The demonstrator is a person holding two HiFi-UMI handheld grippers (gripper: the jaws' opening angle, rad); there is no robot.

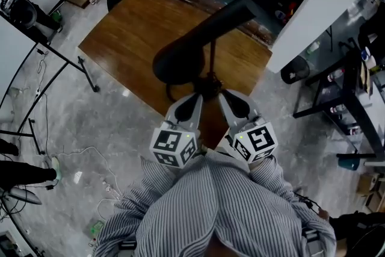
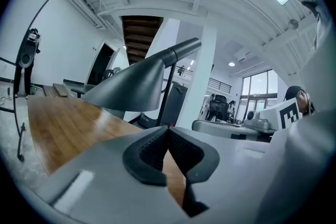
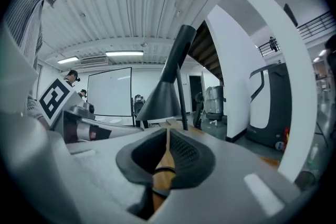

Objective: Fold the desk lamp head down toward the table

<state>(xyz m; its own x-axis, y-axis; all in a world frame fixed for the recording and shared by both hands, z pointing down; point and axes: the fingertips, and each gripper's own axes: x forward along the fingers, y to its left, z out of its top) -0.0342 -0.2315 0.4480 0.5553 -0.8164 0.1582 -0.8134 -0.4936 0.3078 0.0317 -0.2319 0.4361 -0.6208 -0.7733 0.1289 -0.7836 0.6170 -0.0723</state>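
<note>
Table corner underlies left tongs, right tongs.

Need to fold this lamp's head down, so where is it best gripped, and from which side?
Likely the slim tube at the narrow end of the lamp head, reached from the person's side by the right claw, now shut, which faces it. The tube is narrow and round enough for jaws to span; the head's cone flares too wide.

Open office-lab: whiteboard, office chair, concrete floor.
</note>
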